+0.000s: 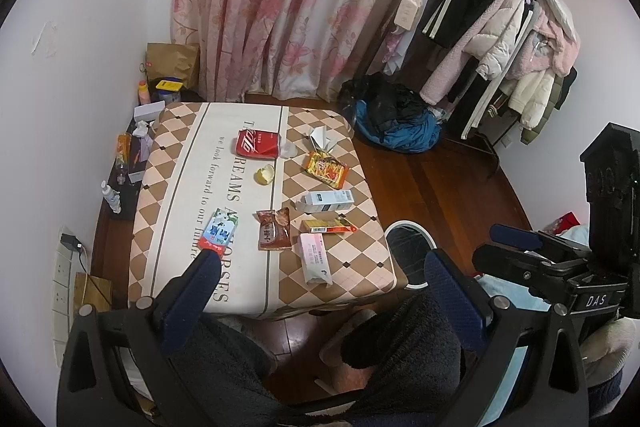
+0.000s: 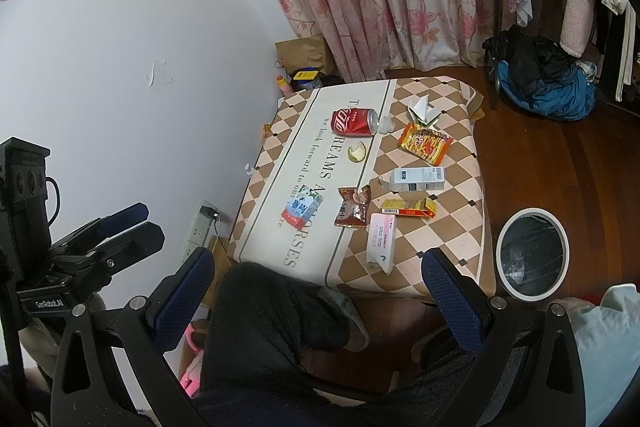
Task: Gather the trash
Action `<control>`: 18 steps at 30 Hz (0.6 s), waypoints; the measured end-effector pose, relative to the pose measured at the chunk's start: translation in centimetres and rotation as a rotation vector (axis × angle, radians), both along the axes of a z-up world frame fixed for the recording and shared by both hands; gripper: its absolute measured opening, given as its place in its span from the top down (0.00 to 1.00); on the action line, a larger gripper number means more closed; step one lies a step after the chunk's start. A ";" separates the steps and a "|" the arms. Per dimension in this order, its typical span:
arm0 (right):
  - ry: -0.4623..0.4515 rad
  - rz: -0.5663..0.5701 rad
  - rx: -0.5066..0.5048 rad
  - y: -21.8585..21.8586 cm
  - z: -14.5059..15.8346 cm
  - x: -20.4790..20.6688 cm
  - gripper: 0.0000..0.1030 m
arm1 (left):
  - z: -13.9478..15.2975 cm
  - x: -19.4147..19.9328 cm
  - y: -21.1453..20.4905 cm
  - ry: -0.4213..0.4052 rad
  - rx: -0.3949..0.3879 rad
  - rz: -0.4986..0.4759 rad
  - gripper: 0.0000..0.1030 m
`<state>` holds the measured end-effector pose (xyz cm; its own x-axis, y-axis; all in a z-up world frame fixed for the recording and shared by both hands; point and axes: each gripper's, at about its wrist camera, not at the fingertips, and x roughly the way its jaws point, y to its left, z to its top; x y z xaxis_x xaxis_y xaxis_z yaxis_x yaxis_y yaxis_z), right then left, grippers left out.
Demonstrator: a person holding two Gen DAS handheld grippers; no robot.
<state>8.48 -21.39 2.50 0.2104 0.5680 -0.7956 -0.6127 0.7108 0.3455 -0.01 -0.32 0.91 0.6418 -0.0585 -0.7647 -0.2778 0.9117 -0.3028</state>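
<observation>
Hovering above the littered desk, nothing being gripped.
Both grippers are gaping; the right gripper should be squaring onto the near-edge pink packet.

Even, soft indoor light fills both views, with faint shadows. Fisheye distortion bends the edges into black corners. Focus is sharp.

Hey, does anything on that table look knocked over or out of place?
Yes. The red soda can lies on its side near the far edge of the table, with wrappers scattered across the cloth. Nothing looks spilled. The bin stands on the floor beside it.
</observation>
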 end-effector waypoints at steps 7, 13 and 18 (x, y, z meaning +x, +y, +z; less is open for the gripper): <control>-0.004 -0.006 0.005 0.3 0.2 0.2 0.00 | -0.6 0.2 -0.2 0.012 0.037 0.019 0.00; 0.030 -0.101 -0.075 1.2 -4.8 1.8 0.00 | -7.1 2.6 0.5 0.159 0.234 0.129 0.00; 0.142 -0.171 -0.157 3.3 -13.7 4.5 0.05 | -15.6 5.2 3.2 0.345 0.285 0.159 0.00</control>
<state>12.97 -18.05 -11.19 0.1729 0.4011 -0.8996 -0.4320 0.8517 0.2967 5.23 2.93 -14.66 0.3316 0.2631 -0.9060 -0.4612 0.8830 0.0876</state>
